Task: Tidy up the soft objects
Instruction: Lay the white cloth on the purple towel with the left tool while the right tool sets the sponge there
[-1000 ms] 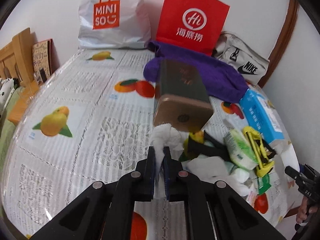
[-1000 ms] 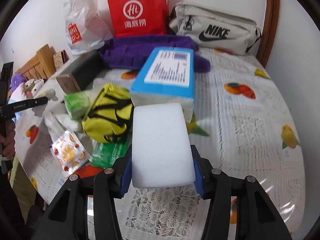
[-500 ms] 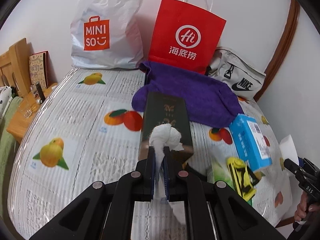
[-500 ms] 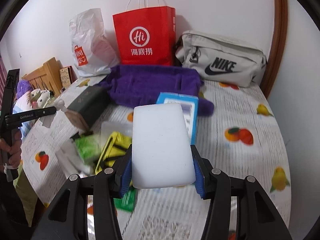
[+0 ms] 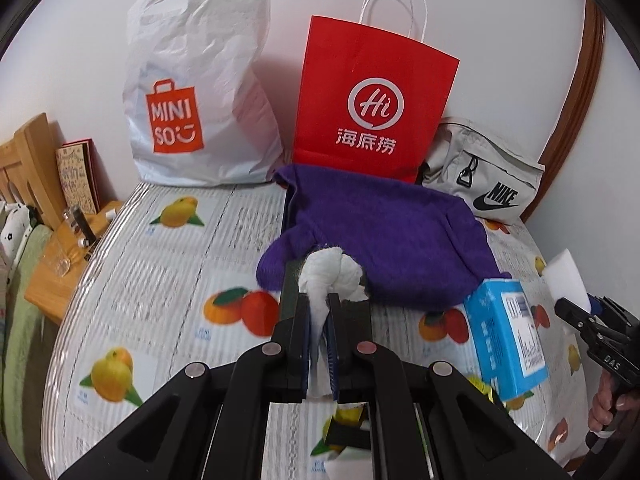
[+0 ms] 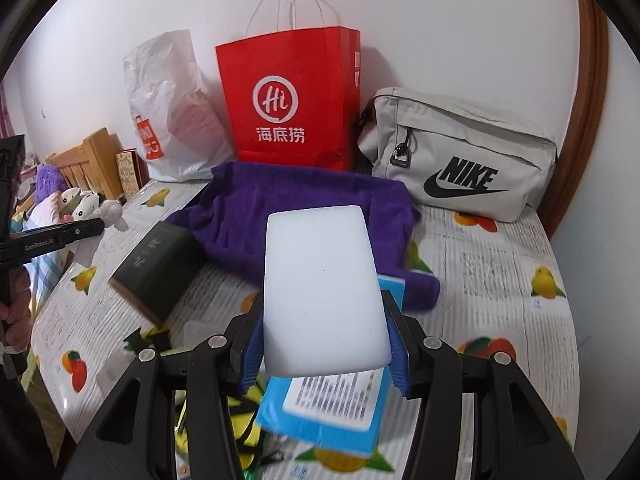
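Two grippers are both clenched: the left gripper (image 5: pixel 319 312) pinches a crumpled white cloth (image 5: pixel 332 274) at lower centre of its frame, while the right gripper (image 6: pixel 324 320) clamps a white sponge block (image 6: pixel 324 292) mid-frame. Behind both lies a purple towel (image 6: pixel 296 208) on the fruit-print table cover (image 5: pixel 160 280), with a red paper bag (image 6: pixel 292 96) upright at upper centre.

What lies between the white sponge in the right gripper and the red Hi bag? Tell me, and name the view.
In the right wrist view, only the purple towel lies between the white sponge and the red bag.
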`<state>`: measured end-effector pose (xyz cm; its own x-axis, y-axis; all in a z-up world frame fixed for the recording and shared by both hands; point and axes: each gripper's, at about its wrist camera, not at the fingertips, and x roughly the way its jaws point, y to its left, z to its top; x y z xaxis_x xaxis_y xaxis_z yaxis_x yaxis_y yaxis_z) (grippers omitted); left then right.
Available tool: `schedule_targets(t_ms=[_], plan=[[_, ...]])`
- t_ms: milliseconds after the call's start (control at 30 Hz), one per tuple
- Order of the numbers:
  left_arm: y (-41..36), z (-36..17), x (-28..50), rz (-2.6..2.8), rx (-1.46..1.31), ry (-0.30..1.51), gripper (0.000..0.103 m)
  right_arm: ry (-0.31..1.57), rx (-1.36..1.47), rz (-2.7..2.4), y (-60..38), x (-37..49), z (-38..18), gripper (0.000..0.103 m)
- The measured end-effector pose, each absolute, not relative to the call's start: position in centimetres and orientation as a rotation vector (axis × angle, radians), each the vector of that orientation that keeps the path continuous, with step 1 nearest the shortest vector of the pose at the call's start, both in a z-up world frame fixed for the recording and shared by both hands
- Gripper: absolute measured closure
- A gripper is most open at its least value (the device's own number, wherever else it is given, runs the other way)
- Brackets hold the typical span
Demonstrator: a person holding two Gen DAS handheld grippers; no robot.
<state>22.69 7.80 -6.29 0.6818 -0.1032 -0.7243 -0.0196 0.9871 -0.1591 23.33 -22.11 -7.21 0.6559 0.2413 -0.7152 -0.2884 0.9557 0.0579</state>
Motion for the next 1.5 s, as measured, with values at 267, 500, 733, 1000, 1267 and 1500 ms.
schedule_targets(t_ms=[267,500,733,1000,1267,1500], plan=[[7.3,-6.2,26.0,-0.045,-0.151,0.829,0.095,0.819,-0.067,0.302,-21.7,27.9,-8.1,0.052],[8.1,-7.5,29.2,-0.045,-0.197,0.865,0.095,0.818,-0.098,0.286,-20.9,31.6,-9.1,0.052],[8.0,-9.4,33.4,-0.055,-0.232,0.917,0.095,0.864,-0.108,0.273,-20.4,35.5,-11.1,0.052],[6.7,-11.2,39.4,-0.069,-0.252,0.974,0.095,0.930,-0.135,0.273,-20.4,38.9,-13.3,0.052],[5.7,-13.1,43.5,-0.041,-0.249,1.024,0.095,0.996,-0.142,0.325,-20.0,41.2,-15.3,0.052],[5.7,-14.2,45.6,-0.033,-0.274,1.051,0.094,1.034,-0.122,0.337,-20.1,42.8,-15.9,0.051]])
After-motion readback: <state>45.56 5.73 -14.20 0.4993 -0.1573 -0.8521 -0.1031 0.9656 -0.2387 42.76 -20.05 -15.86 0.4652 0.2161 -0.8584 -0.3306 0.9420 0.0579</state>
